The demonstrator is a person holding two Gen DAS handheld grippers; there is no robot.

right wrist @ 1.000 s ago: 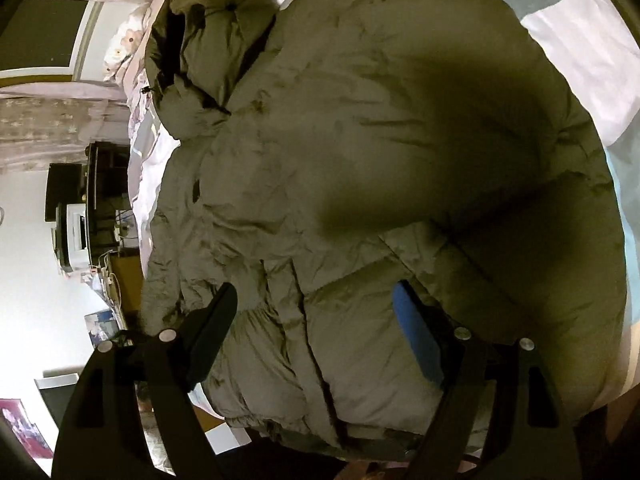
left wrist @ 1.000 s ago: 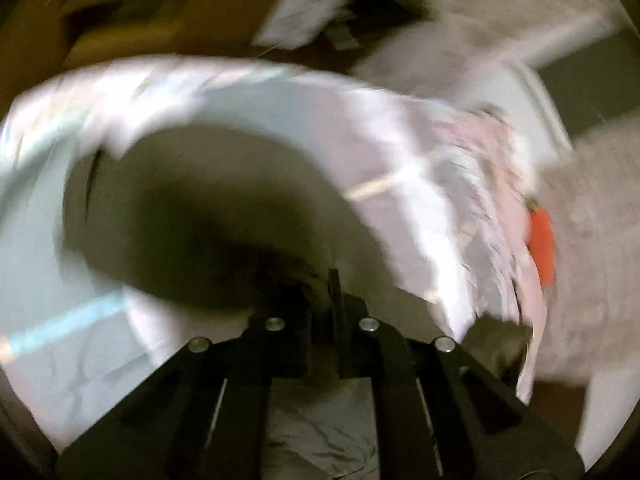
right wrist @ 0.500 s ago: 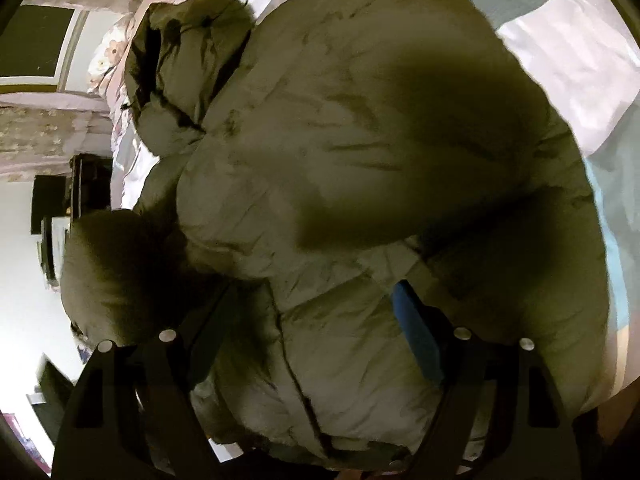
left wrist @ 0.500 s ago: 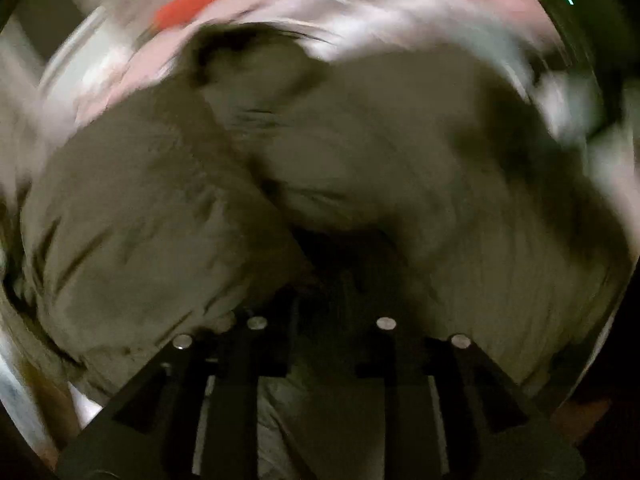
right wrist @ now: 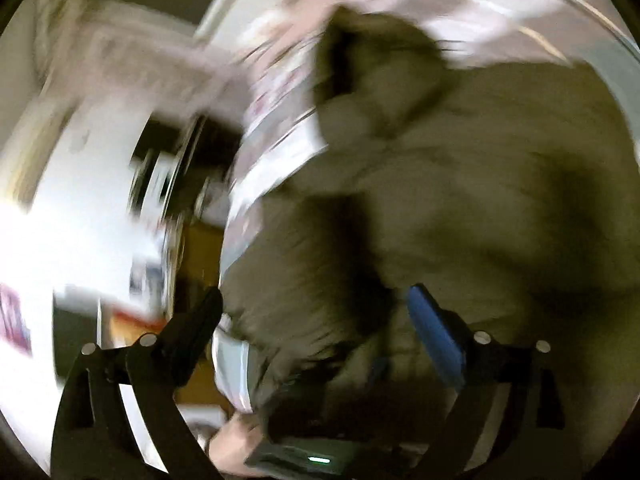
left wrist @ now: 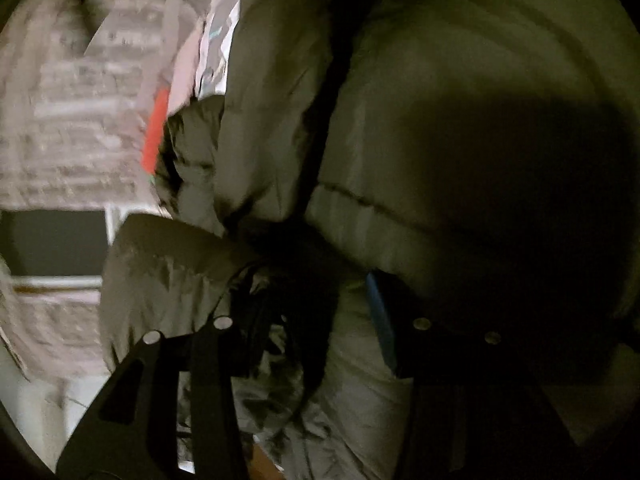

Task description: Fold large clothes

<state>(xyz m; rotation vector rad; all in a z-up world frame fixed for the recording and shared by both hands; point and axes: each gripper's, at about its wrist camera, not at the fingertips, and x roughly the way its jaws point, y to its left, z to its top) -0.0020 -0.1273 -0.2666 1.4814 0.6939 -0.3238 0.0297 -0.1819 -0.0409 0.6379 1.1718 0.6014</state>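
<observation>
An olive-green puffer jacket [left wrist: 460, 128] lies on the bed and fills most of both views; it also shows in the right wrist view [right wrist: 460, 184], blurred. My left gripper [left wrist: 300, 300] is open, its fingers spread wide with jacket fabric bunched between them. A blue pad [left wrist: 380, 320] shows on its right finger. My right gripper [right wrist: 316, 312] is open above the jacket's near edge, with its blue pad [right wrist: 436, 340] showing. The other gripper's body [right wrist: 304, 452] and a hand sit at the bottom of the right wrist view.
The bed has a pale patterned cover [right wrist: 280, 148]. An orange-red object [left wrist: 154, 136] lies by the jacket's collar end. A curtain [left wrist: 72, 120] and a dark window [left wrist: 52, 240] are at left. Dark furniture [right wrist: 172, 184] and a white wall [right wrist: 72, 216] stand beside the bed.
My left gripper swung over the jacket and opened from shut to wide, fabric now between its fingers. My right gripper turned quickly toward the bed's side, staying open.
</observation>
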